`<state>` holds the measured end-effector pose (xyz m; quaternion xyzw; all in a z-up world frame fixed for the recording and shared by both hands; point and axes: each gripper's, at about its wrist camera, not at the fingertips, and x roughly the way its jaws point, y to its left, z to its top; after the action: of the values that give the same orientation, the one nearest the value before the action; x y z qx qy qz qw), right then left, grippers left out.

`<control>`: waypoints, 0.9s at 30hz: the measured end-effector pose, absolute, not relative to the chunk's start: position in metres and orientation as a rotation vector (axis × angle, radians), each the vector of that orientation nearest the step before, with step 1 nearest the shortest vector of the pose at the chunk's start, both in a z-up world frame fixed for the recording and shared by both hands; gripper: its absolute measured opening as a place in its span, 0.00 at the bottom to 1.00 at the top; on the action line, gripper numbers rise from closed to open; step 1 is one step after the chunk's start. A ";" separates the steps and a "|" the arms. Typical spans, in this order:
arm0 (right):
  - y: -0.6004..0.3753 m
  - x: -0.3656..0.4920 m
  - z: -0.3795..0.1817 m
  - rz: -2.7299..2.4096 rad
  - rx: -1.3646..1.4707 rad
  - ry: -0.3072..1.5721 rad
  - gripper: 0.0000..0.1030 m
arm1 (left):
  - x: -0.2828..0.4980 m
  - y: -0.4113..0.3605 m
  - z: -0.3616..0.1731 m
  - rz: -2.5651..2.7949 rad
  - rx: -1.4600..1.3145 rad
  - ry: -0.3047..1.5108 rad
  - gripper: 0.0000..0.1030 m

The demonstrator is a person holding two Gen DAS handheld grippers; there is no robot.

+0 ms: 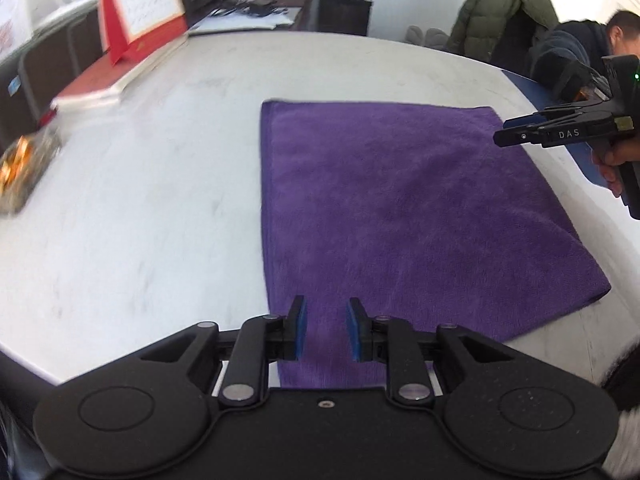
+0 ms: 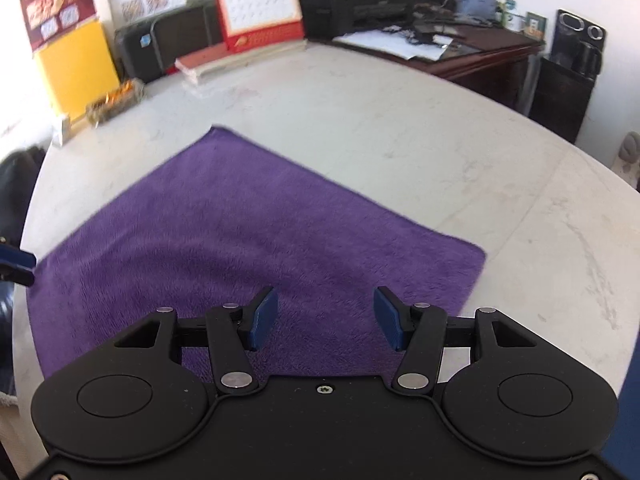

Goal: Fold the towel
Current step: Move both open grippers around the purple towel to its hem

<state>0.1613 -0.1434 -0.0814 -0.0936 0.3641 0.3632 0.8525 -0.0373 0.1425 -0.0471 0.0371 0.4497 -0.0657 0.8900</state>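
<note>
A purple towel (image 1: 400, 200) lies flat on the white table (image 1: 140, 220), and its right edge looks doubled over. My left gripper (image 1: 326, 320) is open over the towel's near edge, with nothing between its blue pads. In the left wrist view, my right gripper (image 1: 516, 134) hovers side-on above the towel's far right corner, held by a hand (image 1: 612, 168). The right wrist view shows the right gripper (image 2: 325, 308) wide open and empty above the towel (image 2: 240, 232). Blue fingertips (image 2: 16, 258) of the left gripper show at that view's left edge.
A red desk calendar (image 1: 140, 4) stands on stacked books (image 1: 100, 84) at the table's far left, beside a tray of orange items (image 1: 24, 164). A person (image 1: 624, 32) sits past the far right edge near a green jacket (image 1: 504, 12). A dark desk (image 2: 480, 48) lies behind.
</note>
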 end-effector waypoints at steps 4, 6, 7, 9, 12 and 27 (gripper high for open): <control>-0.139 0.176 -0.078 0.737 -0.174 0.748 0.51 | 0.026 0.136 -0.041 -0.186 0.179 0.864 0.19; -0.132 0.183 -0.078 0.717 -0.194 0.743 0.51 | 0.067 0.138 -0.042 -0.181 0.202 0.834 0.19; -0.125 0.188 -0.078 0.694 -0.208 0.741 0.51 | 0.081 0.138 -0.042 -0.186 0.203 0.833 0.19; -0.119 0.189 -0.079 0.676 -0.209 0.748 0.51 | 0.114 0.137 -0.046 -0.199 0.204 0.833 0.19; -0.110 0.189 -0.080 0.648 -0.211 0.761 0.51 | 0.148 0.136 -0.057 -0.223 0.212 0.876 0.19; -0.092 0.213 -0.102 0.502 -0.247 0.873 0.51 | 0.227 0.138 -0.081 -0.361 0.213 0.909 0.23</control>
<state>0.2133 -0.0919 -0.1021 -0.1181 0.4172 0.2397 0.8686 0.2265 0.1382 -0.0815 0.1019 0.4359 -0.1729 0.8773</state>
